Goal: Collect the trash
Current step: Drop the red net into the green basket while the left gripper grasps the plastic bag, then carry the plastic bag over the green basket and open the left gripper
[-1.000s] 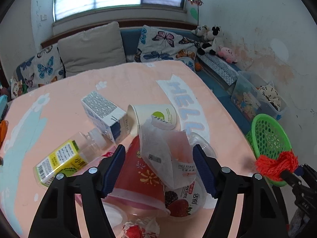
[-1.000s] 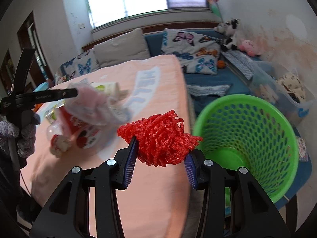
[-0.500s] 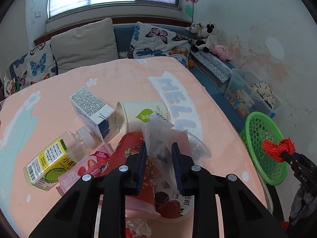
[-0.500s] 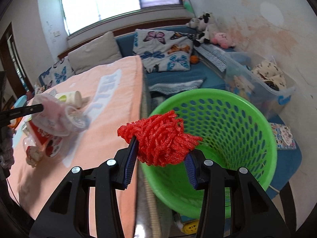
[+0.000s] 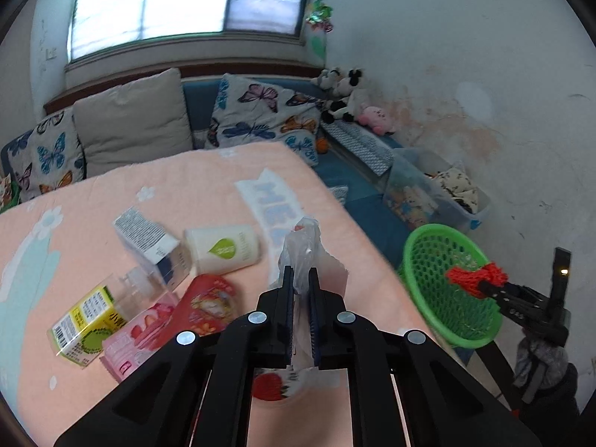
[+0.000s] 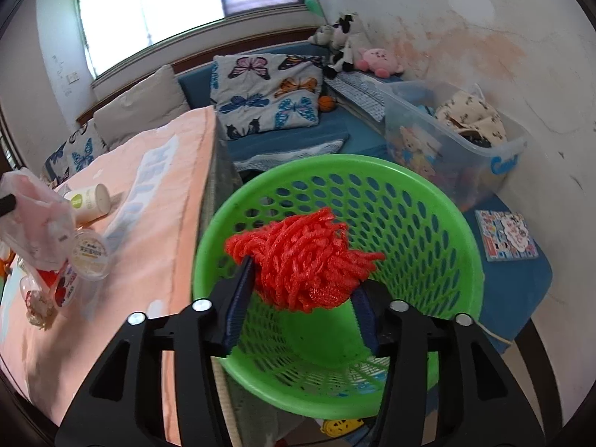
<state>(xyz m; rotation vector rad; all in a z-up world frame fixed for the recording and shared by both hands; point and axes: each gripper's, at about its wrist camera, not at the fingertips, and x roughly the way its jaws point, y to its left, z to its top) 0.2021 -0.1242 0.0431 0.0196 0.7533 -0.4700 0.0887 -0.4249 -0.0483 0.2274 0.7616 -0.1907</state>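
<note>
My left gripper [image 5: 301, 279] is shut on a clear plastic bag [image 5: 303, 246] and holds it above the pink table [image 5: 186, 186]. The bag also shows at the left of the right wrist view [image 6: 33, 219]. My right gripper [image 6: 301, 279] is shut on a red mesh net [image 6: 303, 260] and holds it over the opening of the green basket [image 6: 428, 223]. From the left wrist view the red net [image 5: 475, 273] hangs over the basket [image 5: 428, 257], which stands off the table's right edge. The basket looks empty inside.
On the table lie a white paper cup [image 5: 223, 247], a carton [image 5: 149, 238], a yellow-labelled bottle [image 5: 87, 320], a pink wrapper [image 5: 138, 339], a red cup [image 5: 208, 305] and a lidded tub [image 6: 89, 253]. A clear storage box [image 6: 454, 141] stands behind the basket.
My left gripper has closed on the plastic bag and lifted it off the pile. My right gripper has carried the red net from the table's edge to over the basket.
</note>
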